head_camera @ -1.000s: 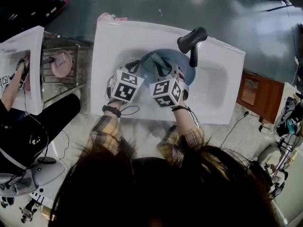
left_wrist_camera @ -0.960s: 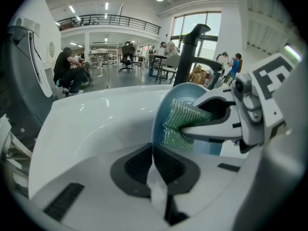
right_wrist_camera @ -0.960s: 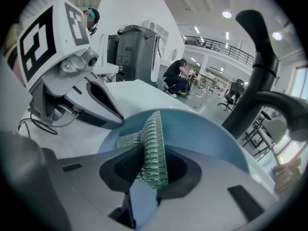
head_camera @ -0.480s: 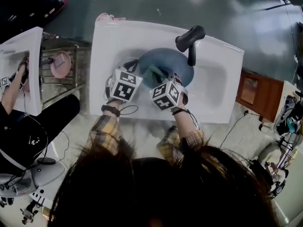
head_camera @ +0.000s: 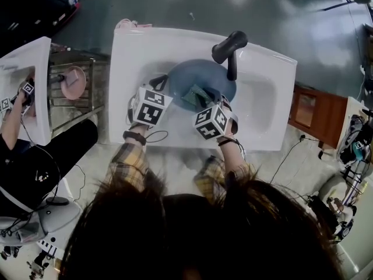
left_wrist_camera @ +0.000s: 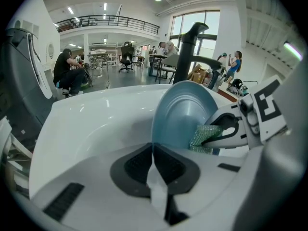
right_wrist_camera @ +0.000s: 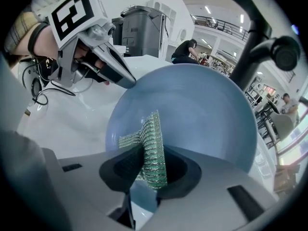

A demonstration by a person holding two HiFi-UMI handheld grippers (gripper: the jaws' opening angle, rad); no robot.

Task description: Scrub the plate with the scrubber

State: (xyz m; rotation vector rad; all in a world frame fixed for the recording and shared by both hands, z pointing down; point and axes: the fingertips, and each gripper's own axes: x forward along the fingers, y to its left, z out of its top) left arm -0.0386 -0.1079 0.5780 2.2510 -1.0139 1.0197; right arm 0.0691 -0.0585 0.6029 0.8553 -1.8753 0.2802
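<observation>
Head view: blue plate stands tilted in the white sink, just under the black faucet. Left gripper is at the plate's left rim. Right gripper is over the plate's face with the green scrubber.

Left gripper view: jaws pinched tight on the plate's rim, plate up on edge.

Right gripper view: jaws clamped on the folded mesh scrubber, which lies against the plate's lower face.
</observation>
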